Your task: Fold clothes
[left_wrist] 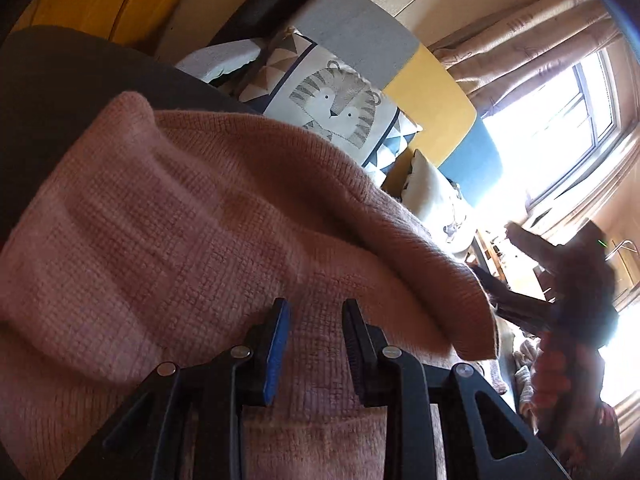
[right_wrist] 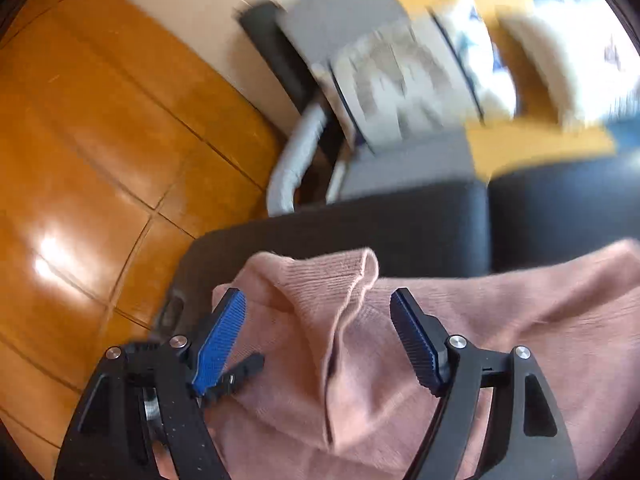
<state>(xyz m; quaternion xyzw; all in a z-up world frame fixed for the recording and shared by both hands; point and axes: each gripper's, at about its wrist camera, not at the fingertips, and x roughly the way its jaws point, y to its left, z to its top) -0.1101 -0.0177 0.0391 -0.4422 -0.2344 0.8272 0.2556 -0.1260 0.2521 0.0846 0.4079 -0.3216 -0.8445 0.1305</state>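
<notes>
The pink knitted sweater (right_wrist: 460, 340) is seen spread over a dark padded surface (right_wrist: 380, 236), a ribbed cuff or sleeve end reaching near its left corner. One fold is draped over already; the garment is still bunched, so more folding looks to be left. The right gripper (right_wrist: 316, 340) is held wide open over a ridge of knit, nothing pinched. The left gripper (left_wrist: 316, 344) is narrowly parted above the cloth; a grip cannot be told. No readable writing is spotted.
</notes>
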